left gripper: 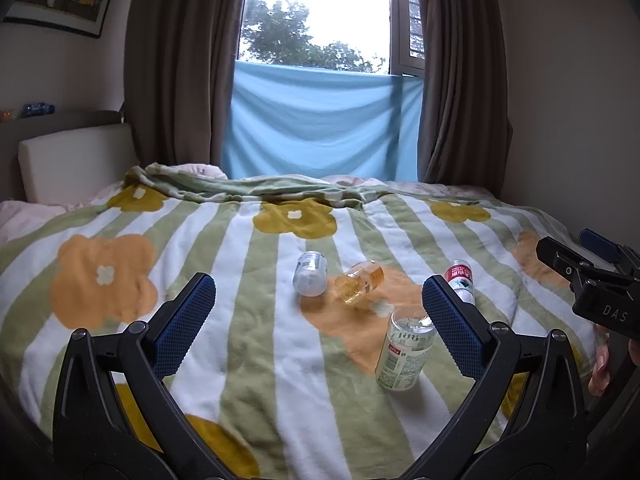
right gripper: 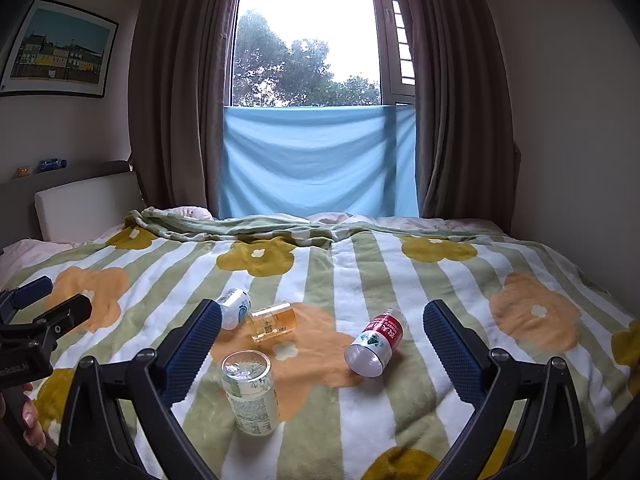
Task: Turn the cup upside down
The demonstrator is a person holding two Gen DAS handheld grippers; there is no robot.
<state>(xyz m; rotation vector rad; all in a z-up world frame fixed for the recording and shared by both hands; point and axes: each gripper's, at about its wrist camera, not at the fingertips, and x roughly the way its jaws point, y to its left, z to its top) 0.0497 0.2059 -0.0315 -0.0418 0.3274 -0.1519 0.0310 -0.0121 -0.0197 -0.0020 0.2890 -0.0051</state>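
We're hovering both grippers over the fleecy striped flower blanket (right gripper: 360, 420), left gripper (left gripper: 318, 320) and right gripper (right gripper: 322, 344) both spread wide, gripping nothing. The clear green-labelled cup (right gripper: 251, 394) is sitting base-up at 7 o'clock in the right view, open blanket around it. Label text is unreadable.

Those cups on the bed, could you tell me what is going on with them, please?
A person holds a hand-held gripper in each hand over a flowered blanket; the left hand-held gripper and right hand-held gripper are both open and empty. The green-labelled cup stands upside down. The red-labelled cup, amber cup and white-blue cup lie on their sides, untouched.
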